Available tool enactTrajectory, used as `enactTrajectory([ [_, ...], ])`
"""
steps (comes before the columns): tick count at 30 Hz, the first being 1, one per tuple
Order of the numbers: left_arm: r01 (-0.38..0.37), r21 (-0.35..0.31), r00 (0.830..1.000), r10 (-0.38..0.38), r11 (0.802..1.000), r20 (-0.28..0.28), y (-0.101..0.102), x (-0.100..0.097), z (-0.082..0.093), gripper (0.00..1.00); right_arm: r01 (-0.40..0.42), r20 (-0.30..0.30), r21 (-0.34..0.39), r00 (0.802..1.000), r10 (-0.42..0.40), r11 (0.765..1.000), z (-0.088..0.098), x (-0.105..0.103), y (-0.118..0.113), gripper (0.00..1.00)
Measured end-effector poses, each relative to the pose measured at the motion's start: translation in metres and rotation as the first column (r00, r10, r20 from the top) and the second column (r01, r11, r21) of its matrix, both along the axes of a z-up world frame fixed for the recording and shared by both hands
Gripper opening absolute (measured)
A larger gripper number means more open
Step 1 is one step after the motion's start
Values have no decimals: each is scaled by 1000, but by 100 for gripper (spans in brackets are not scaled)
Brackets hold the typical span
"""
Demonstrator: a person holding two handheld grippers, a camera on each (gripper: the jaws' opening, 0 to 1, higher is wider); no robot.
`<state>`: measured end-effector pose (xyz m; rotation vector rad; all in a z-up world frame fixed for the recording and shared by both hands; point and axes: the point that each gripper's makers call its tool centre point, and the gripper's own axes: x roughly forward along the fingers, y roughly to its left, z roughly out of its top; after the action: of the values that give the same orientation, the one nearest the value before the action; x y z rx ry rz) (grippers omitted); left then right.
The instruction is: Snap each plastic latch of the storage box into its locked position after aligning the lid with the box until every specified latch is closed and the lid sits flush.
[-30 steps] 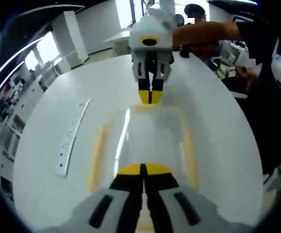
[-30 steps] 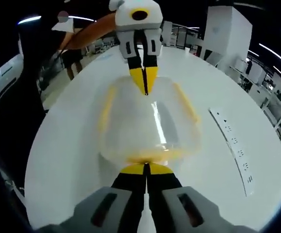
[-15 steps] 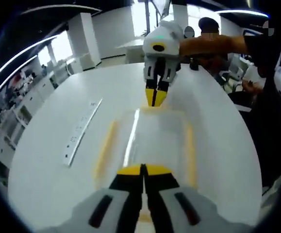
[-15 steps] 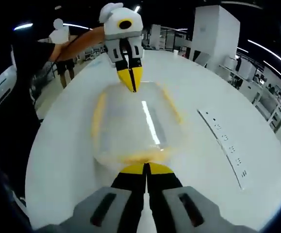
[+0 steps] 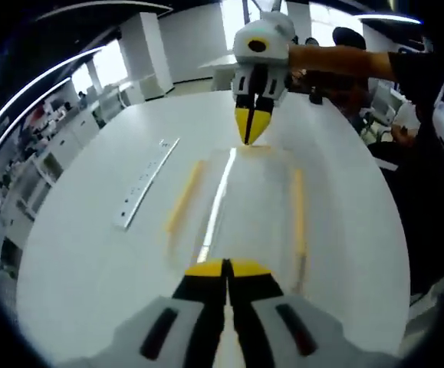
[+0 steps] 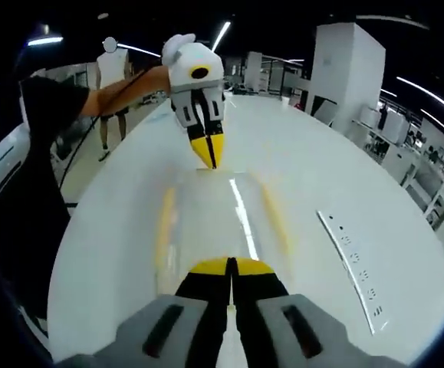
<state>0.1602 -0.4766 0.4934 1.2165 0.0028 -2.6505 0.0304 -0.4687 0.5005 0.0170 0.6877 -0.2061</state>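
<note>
storage box (image 5: 241, 207) between closed left gripper (image 5: 225, 268), right gripper (image 5: 250, 132), probably touching

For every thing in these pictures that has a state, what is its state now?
Left hand-held gripper: shut, at one end of the box.
Right hand-held gripper: shut, at the opposite end.
Box: on the table, lid on.
Latches: too blurred to tell.
Power strip: flat on table, nothing plugged in.
</note>
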Motion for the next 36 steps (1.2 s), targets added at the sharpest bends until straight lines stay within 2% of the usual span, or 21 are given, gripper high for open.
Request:
enactTrajectory([
  [4,-25,14,1000,25,1000,7,-2,12,-5,0,-30,0,10,1000,30,999,0,15,2,0],
  [8,-34,7,998,33,999,54,-5,24,-13,0,-53,-15,15,998,53,998,-3,25,4,0],
  [15,-22,28,997,20,999,78,-4,30,-29,0,-74,-41,26,996,75,997,-9,43,4,0],
  [22,-23,32,998,21,999,58,-8,30,-36,0,-77,-40,32,996,78,997,-13,57,2,0],
  [27,-9,45,1000,8,999,20,-7,26,-40,0,-85,-30,37,996,86,996,-17,68,0,0],
  [36,-9,48,1000,10,999,-24,-11,25,-45,0,-99,-21,52,995,100,994,-21,76,0,0],
])
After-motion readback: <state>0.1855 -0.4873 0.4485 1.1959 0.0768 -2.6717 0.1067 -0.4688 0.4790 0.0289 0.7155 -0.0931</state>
